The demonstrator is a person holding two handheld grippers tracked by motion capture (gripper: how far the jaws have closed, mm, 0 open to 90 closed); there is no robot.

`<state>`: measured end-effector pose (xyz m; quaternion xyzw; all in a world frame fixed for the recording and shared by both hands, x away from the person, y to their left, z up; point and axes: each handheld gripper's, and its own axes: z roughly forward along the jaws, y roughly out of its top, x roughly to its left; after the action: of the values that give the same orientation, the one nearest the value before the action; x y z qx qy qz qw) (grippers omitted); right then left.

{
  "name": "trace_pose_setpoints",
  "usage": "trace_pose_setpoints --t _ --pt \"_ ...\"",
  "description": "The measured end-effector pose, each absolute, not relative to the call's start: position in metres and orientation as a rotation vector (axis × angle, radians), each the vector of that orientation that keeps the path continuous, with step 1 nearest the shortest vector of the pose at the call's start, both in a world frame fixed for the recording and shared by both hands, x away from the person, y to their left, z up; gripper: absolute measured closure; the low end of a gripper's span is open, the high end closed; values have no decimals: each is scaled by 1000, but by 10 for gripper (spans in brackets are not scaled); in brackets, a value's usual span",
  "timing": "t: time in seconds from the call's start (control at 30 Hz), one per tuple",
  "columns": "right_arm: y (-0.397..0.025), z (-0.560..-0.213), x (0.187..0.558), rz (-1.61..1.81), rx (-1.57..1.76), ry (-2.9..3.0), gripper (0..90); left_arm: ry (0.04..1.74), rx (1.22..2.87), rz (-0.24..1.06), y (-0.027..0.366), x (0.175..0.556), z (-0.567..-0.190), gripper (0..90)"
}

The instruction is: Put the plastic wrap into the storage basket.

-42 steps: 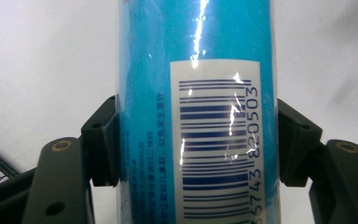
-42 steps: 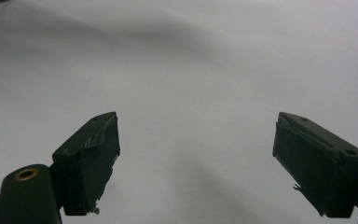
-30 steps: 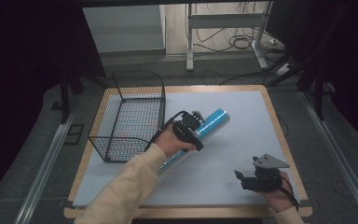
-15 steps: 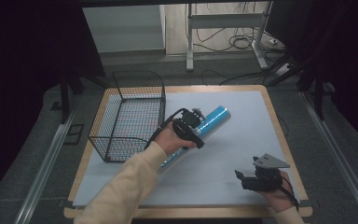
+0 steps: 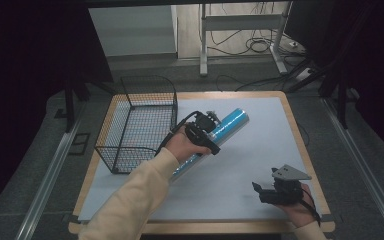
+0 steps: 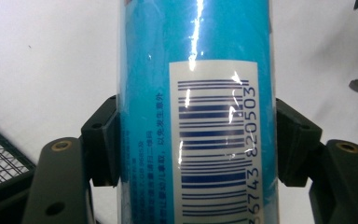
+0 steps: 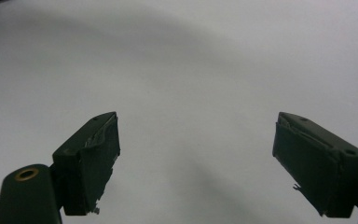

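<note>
clamping my left gripper [image 6: 196, 144] on the blue tube [image 5: 215, 136] at mid frame, beside the wire basket [image 5: 137, 122]. my right gripper [image 7: 196, 158] rests open, lower right. next, i judge, lift it into the basket.

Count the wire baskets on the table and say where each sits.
1. The wire basket stands at the table's far left, beside the blue tube.

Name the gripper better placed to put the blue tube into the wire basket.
Left. The left gripper already clamps the blue tube beside the wire basket; the right gripper sits open, farther away.
</note>
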<state>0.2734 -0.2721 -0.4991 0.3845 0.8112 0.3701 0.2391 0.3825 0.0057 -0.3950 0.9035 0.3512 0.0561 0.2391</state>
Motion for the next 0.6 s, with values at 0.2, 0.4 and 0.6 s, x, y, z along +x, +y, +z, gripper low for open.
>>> trace_pose_setpoints --t 0.2,0.4,0.6 --pt "-273 -499 273 1016 1051 2217 150 962 2448 163 8 385 -385 315" --pt "-273 -499 274 1011 1052 2219 150 964 2449 177 9 389 -375 316" --pt "-273 -500 274 1013 1055 2222 150 966 2443 184 9 393 -369 315"
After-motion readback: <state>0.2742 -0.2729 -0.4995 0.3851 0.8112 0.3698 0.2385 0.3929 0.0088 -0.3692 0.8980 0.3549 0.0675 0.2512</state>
